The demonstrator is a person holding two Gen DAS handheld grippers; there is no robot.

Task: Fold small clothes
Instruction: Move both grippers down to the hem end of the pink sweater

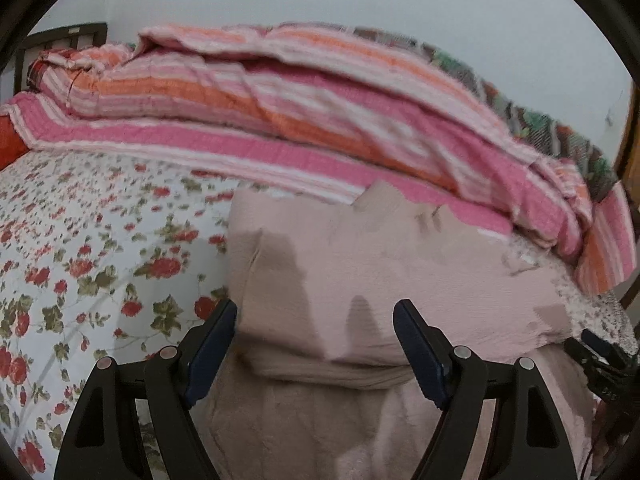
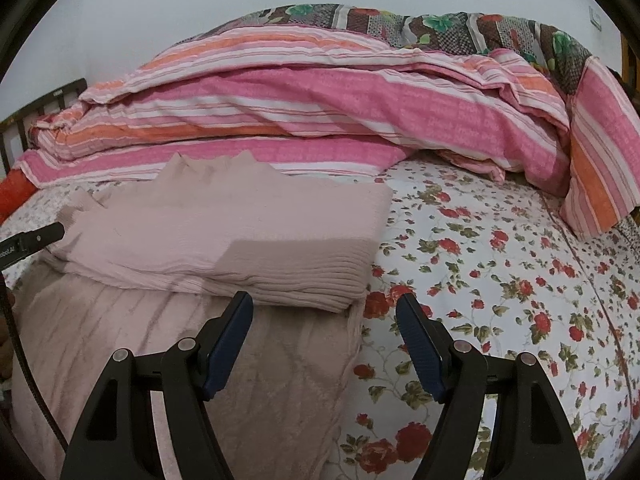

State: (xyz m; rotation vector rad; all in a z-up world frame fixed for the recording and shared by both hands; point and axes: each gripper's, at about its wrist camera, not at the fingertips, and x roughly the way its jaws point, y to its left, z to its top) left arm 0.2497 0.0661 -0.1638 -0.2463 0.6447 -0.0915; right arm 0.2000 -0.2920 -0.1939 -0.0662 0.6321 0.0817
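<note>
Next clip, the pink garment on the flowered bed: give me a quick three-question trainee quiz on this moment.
1. True or false: the left gripper is clamped on the pink garment.
2. Multiple choice: what lies behind the garment, toward the wall? A) a striped pink and orange quilt B) a stack of books C) a laundry basket
3. Short answer: how does the garment lie on the floral bedsheet?

Key
1. False. Its jaws stand open, nothing pinched; the right gripper is open too.
2. A, the striped quilt, bunched along the back of the bed.
3. Partly folded: an upper part is turned over onto the lower part, its ribbed folded edge facing the grippers.
</note>
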